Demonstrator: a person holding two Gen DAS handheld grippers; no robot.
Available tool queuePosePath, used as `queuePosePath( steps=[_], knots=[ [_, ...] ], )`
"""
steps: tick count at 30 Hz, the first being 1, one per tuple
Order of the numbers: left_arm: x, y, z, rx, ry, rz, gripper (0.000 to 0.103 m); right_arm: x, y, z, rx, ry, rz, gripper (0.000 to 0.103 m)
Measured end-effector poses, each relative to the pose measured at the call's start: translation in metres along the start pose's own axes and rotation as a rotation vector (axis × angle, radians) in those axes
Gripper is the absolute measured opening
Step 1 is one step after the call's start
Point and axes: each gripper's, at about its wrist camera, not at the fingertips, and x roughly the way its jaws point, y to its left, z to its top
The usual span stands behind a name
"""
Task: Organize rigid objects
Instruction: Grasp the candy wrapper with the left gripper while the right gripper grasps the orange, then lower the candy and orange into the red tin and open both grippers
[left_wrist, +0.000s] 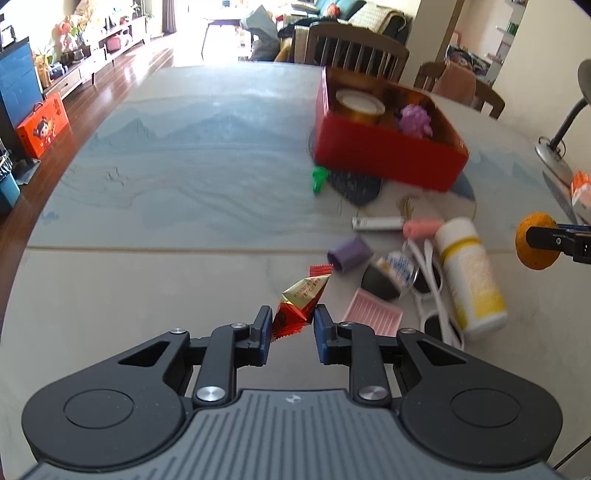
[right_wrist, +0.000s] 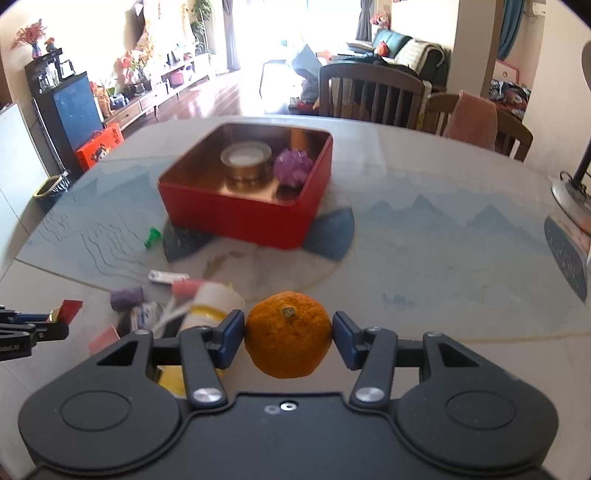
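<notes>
1. Nearest in the right wrist view is the orange, squeezed between the two blue pads of the right gripper. Both pads touch its sides, so the fruit is held and is up off the table.
2. Straight ahead of the orange sits the red box, a little to the left. Its top is open, and a gold tin and a purple bumpy thing are already inside.
3. The left gripper holds a shiny red and gold candy packet. Its pads are pinched close on the packet's bottom end, and the packet's long way points up and away, toward the box.
4. From the left gripper, the red box lies far ahead and off to the right.
5. I think the right hand is nearer the box, with a straight path to it, so the orange could go in first.
6. On the near side of the box, a white bottle, white sunglasses and a purple roll still wait on the table.
</notes>
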Motion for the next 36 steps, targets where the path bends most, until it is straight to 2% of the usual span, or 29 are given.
queuePosePath(
  steps=[14,24,29,36],
  knots=[
    [-0.020,-0.013,0.065,0.000,-0.133,-0.028,0.023,-0.006,0.007,0.053,-0.087,-0.100,0.013,0.052],
    [-0.013,-0.037,0.122,0.037,-0.199,-0.046,0.023,0.004,0.006,0.088,-0.144,-0.156,0.020,0.052],
    [0.007,-0.051,0.149,0.066,-0.193,-0.057,0.023,0.018,0.003,0.103,-0.165,-0.161,0.015,0.052],
    [0.050,-0.071,0.179,0.092,-0.133,-0.066,0.023,0.047,0.005,0.118,-0.227,-0.148,0.045,0.052]
  ],
)
